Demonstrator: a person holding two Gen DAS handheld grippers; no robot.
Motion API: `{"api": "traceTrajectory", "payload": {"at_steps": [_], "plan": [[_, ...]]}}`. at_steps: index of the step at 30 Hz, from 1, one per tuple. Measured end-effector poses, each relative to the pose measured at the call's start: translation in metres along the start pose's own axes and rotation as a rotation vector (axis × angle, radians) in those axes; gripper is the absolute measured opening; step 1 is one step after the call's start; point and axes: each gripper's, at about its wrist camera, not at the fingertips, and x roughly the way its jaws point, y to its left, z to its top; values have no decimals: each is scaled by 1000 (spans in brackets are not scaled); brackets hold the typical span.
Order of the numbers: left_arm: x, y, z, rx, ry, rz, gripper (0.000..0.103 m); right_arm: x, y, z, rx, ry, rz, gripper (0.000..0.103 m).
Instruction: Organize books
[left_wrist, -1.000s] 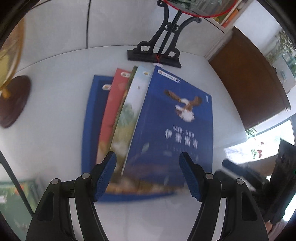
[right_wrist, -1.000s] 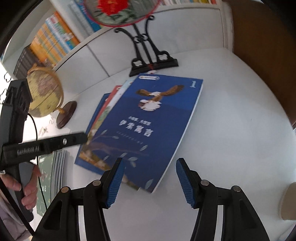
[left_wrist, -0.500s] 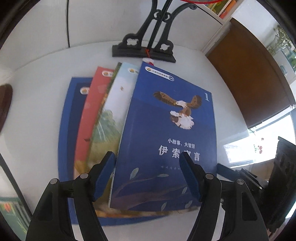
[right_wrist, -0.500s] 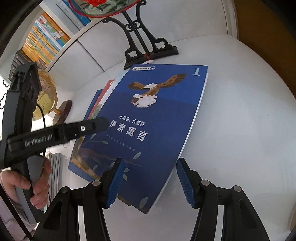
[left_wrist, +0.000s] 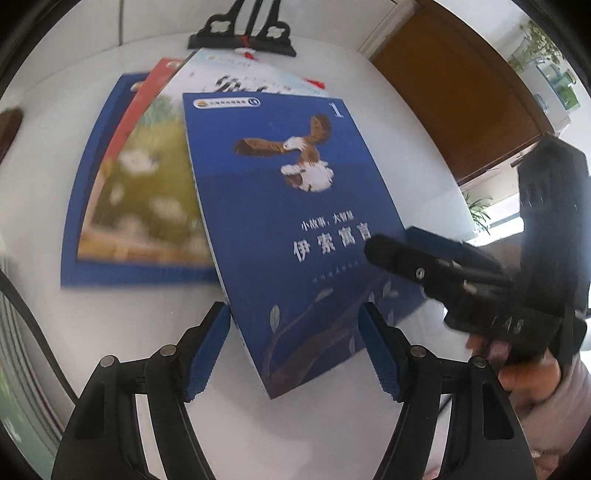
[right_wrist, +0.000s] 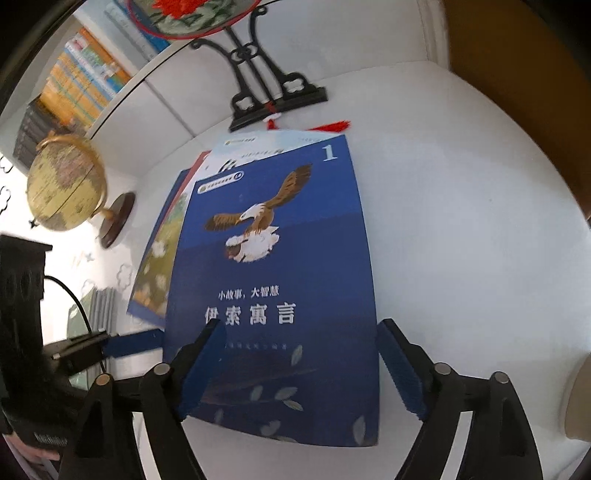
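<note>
Eagle book (right_wrist: 280, 280) tops my fanned stack, cover reads "伊索寓言", "1" | my right gripper (right_wrist: 299, 369) jaws just widened, straddling it unpressed | left gripper (left_wrist: 295, 354) apart

Eagle book (right_wrist: 273, 280) tops fanned book stack (left_wrist: 140, 177) on counter (right_wrist: 461, 221); fan stand (right_wrist: 273, 99) behind stack, globe (right_wrist: 64, 182) to its left

White table (right_wrist: 461, 258), brown door (left_wrist: 454, 85), bookshelf (right_wrist: 77, 81)
</note>
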Motion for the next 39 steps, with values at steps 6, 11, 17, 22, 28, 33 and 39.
{"api": "traceTrajectory", "payload": {"at_steps": [6,11,17,22,28,33,39], "plan": [[-1,31,5,-131,-20,61,69,6,-12,4,-24,41,90,84],[-5,47,16,-185,-46,94,69,15,-12,13,9,77,115,85],[-5,55,4,-209,-28,124,69,24,29,1,-100,124,191,85],[-10,65,14,-216,-46,138,69,30,24,-3,-76,92,132,85],[-6,64,23,-190,-19,138,65,30,14,0,-8,39,190,84],[-13,59,15,-172,-26,141,51,34,32,-8,-97,86,109,46],[-36,35,0,-76,-51,176,42,8,37,-17,-126,52,105,29]]}}
